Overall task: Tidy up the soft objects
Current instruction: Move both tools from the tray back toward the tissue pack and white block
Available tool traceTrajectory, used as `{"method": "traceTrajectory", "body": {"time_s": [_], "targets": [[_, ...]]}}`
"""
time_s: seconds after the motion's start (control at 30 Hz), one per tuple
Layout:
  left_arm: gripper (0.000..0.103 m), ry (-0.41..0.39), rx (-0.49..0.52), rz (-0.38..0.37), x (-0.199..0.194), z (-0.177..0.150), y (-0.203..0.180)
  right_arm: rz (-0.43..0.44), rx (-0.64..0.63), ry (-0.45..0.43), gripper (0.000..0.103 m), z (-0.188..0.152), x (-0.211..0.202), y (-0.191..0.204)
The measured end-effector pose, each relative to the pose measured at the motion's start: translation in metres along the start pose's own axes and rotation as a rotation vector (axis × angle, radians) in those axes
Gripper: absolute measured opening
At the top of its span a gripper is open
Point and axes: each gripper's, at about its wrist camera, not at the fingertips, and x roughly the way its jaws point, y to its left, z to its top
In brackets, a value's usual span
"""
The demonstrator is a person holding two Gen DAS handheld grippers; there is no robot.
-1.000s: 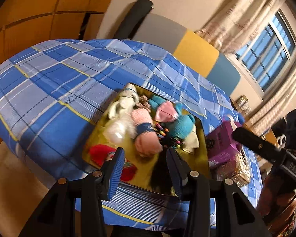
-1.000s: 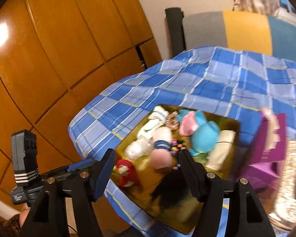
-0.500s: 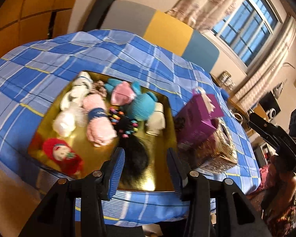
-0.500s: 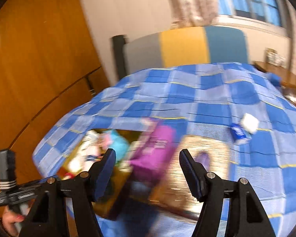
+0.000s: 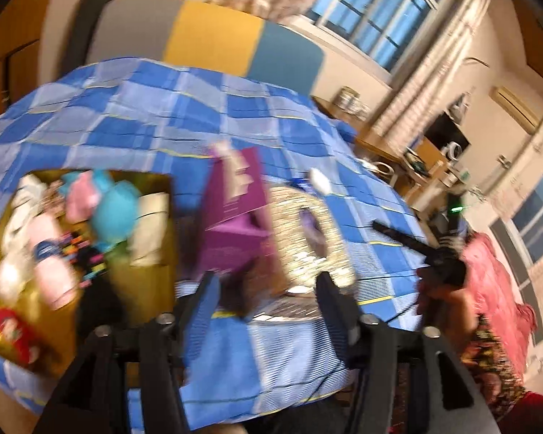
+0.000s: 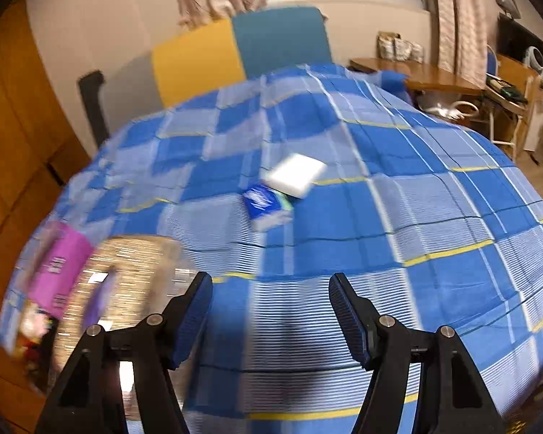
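I am judging the soft toys [image 5: 72, 224] in the gold tray [image 5: 141, 282] to be light, squashy and easy to deform, so I am planning to pinch each one across its plump middle rather than by a trailing limb or ribbon. They are lying heaped at the left of the left wrist view: a teal plush [image 5: 114, 213], a pink one [image 5: 79, 199] touching it, a pale pink doll with a dark band [image 5: 49, 253], a white roll [image 5: 150, 231], a red figure [image 5: 12, 329] near the tray's front corner, and something dark and hairy [image 5: 97, 303] that I cannot identify through the blur.

My left gripper [image 5: 268, 311] is spreading its jaws with nothing between them, hovering over the front edge of the blue checked cloth [image 5: 144, 123], near a purple box [image 5: 235, 213] and a glittery basket [image 5: 307, 231] just beside it.

My right gripper [image 6: 269, 311] is standing released and empty, aimed at open cloth. Ahead of it a blue tissue packet [image 6: 266, 204] and a white pad [image 6: 297, 173] are lying touching; both look light and compressible, best taken across their flat faces.
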Motion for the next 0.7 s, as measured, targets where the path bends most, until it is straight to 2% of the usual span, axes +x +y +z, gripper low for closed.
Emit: {"method": "traceTrajectory", "body": {"time_s": [0.17, 0.3, 0.37, 0.43, 0.5, 0.6, 0.7], "targets": [[0.067, 0.067, 0.032, -0.065, 0.033, 0.037, -0.046, -0.036, 0.002, 0.052, 0.068, 0.007, 0.031, -0.036], [0.069, 0.152, -0.038, -0.122, 0.072, 0.074, -0.072, -0.053, 0.024, 0.068, 0.068, 0.018, 0.053, -0.056], [0.071, 0.160, -0.060, -0.115, 0.088, 0.090, -0.083, -0.046, 0.051, 0.059, 0.068, 0.022, 0.060, -0.069], [0.074, 0.168, -0.041, -0.089, 0.111, 0.108, -0.099, -0.027, 0.075, 0.047, 0.068, 0.022, 0.062, -0.076], [0.075, 0.219, -0.045, -0.060, 0.143, 0.124, -0.112, -0.012, 0.083, 0.053, 0.070, 0.020, 0.064, -0.080], [0.076, 0.300, -0.072, -0.023, 0.193, 0.138, -0.120, -0.068, 0.098, 0.058, 0.070, 0.026, 0.060, -0.084], [0.076, 0.372, -0.130, 0.016, 0.244, 0.145, -0.124, -0.025, 0.170, 0.044, 0.070, 0.030, 0.052, -0.095]]}}
